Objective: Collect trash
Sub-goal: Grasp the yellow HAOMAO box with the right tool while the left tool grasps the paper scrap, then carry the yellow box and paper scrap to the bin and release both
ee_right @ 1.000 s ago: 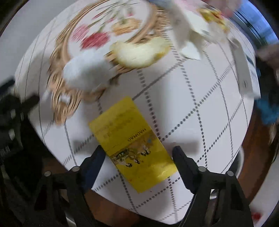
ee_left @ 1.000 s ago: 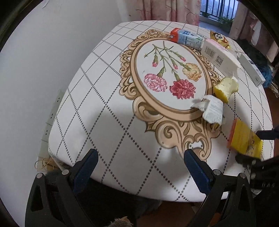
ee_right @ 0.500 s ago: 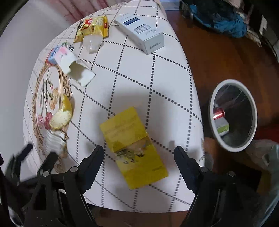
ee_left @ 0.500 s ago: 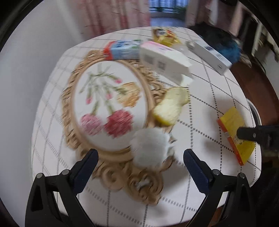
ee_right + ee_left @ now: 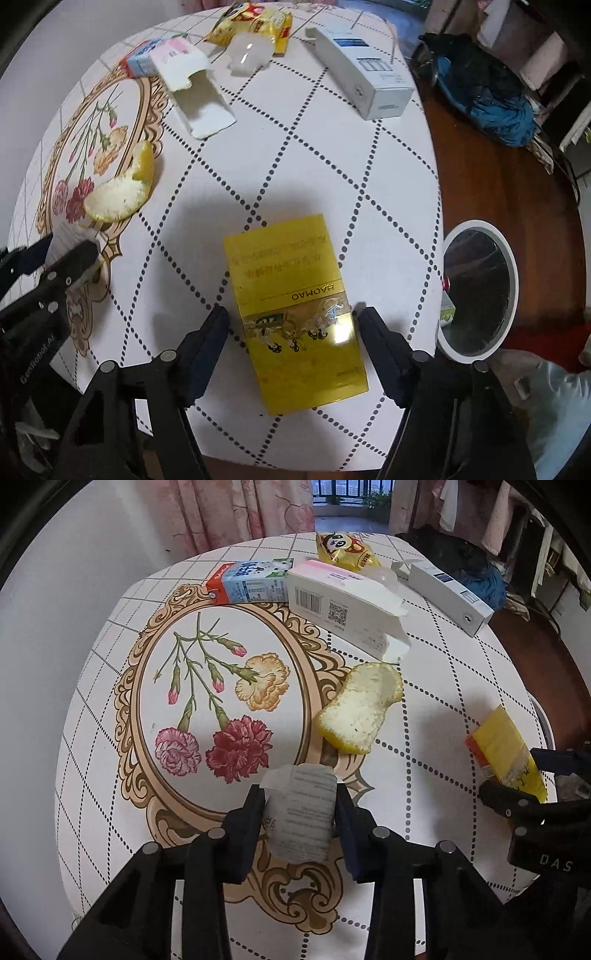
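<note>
My left gripper (image 5: 299, 808) is shut on a crumpled white paper with printed text (image 5: 301, 819), just above the gold scroll of the tablecloth (image 5: 110, 701). In the right wrist view that left gripper (image 5: 55, 254) sits at the left edge, paper in it. My right gripper (image 5: 291, 317) is open, one finger on each side of a flat yellow box (image 5: 291, 280) lying near the table's edge, with small gaps to it. The left wrist view shows the same yellow box (image 5: 502, 746) between the right gripper (image 5: 513, 771) fingers. A white round bin (image 5: 476, 225) stands on the floor to the right.
On the table lie a citrus peel (image 5: 362, 709), an opened white and pink carton (image 5: 343, 605), a milk carton (image 5: 251, 583), a yellow snack bag (image 5: 343, 552), a long white box (image 5: 447, 594) and a clear plastic cup (image 5: 247, 51). A blue cloth (image 5: 491, 103) lies on the wooden floor.
My left gripper swung right across the table and shut on the crumpled paper. The right gripper stayed open astride the yellow box while its view turned towards the bin.
</note>
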Motion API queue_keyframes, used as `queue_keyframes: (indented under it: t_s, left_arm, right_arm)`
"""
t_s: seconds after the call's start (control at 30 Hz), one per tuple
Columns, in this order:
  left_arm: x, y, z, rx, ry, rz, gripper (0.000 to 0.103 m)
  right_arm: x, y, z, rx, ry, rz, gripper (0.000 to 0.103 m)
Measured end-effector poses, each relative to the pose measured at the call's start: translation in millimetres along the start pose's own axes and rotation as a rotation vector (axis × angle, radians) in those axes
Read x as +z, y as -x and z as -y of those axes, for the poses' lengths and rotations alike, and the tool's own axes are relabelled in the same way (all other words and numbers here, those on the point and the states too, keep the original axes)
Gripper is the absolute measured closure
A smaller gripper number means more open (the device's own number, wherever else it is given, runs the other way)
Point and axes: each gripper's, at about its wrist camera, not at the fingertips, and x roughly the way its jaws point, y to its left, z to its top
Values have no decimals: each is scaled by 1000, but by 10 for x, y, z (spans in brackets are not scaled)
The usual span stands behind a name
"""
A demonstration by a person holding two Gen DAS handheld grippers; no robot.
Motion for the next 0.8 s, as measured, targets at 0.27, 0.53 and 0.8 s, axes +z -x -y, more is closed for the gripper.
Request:
queue_keyframes:
  t_s: [0.27, 0.53, 0.8]
  left_arm:
    - [-39, 24, 20, 26, 8, 8, 71]
    - [-2, 405, 9, 25, 51, 73, 71]
    - [327, 1146, 385, -26, 31, 224, 71]
  right_arm:
    - [0, 33, -26, -9, -4, 38, 40]
    - [-147, 306, 2, 51, -69, 105, 41]
    - [-225, 1109, 549, 93, -168, 269, 41]
